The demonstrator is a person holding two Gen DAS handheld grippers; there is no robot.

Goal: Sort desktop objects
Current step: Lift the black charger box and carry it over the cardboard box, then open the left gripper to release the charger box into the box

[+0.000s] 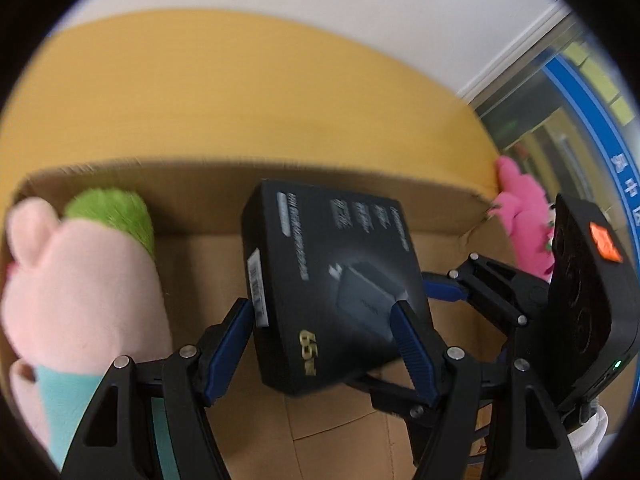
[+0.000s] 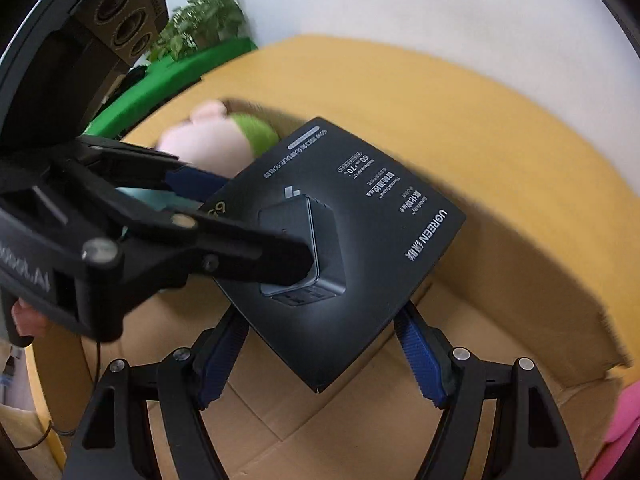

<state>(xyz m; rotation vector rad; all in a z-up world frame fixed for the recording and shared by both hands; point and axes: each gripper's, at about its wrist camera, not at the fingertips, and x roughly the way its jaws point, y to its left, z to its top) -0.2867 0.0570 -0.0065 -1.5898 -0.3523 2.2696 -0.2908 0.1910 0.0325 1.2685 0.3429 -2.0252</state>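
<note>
A black charger box point(image 1: 332, 284) is held over the open cardboard box point(image 1: 360, 196). My left gripper point(image 1: 324, 320) is shut on the black box, its blue pads point(image 1: 230, 344) pressing both sides. In the right wrist view the same black box point(image 2: 360, 220) hangs above the carton point(image 2: 360, 420), with the left gripper's fingers point(image 2: 248, 248) clamped on it. My right gripper point(image 2: 320, 352) is open below the black box, its pads apart at either side of the lower corner. A pink plush toy with green hair point(image 1: 80, 288) lies inside the carton at the left.
The carton sits on a yellow tabletop point(image 1: 240, 92). A bright pink plush point(image 1: 524, 228) lies outside the carton at the right. In the right wrist view a potted plant point(image 2: 204, 20) and a green surface point(image 2: 168, 76) stand beyond the table at the left.
</note>
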